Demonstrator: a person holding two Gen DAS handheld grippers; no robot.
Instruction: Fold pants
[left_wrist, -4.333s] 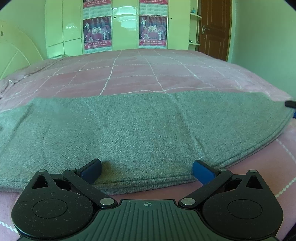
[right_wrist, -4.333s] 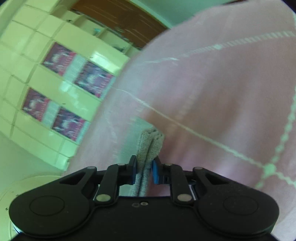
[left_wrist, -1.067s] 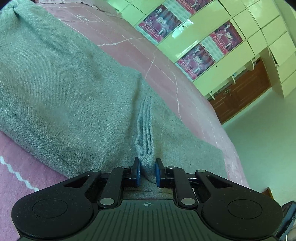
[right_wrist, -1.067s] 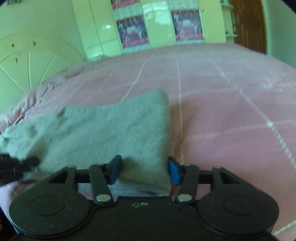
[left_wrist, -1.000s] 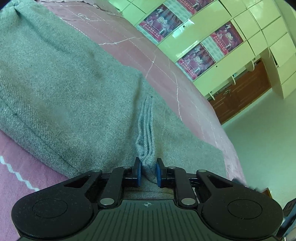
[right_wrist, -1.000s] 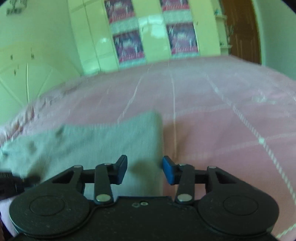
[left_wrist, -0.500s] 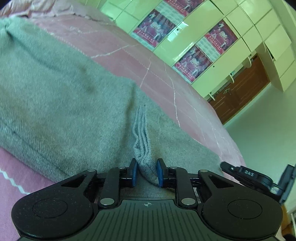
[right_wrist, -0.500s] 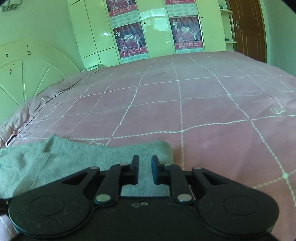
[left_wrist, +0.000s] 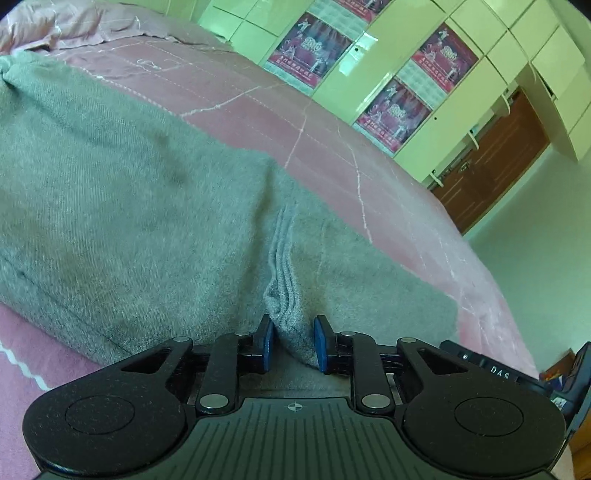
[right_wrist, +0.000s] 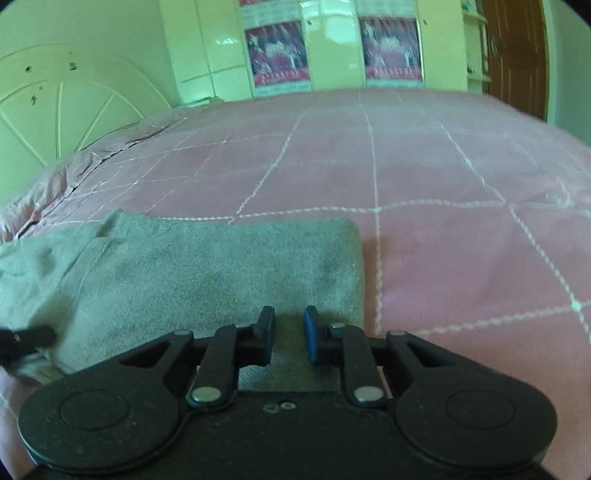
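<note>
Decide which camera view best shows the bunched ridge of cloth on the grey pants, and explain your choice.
The left wrist view. There the bunched ridge of grey woollen pants rises in stacked pleats between the blue pads of the left claw. The right wrist view shows only the flat folded end of the pants, with no ridge visible.

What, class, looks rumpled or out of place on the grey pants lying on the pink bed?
The grey woollen pants lie mostly flat on the pink quilted bedspread, but a ridge of bunched pleats stands up between the left tool fingers. The far left end looks crumpled too.
</note>
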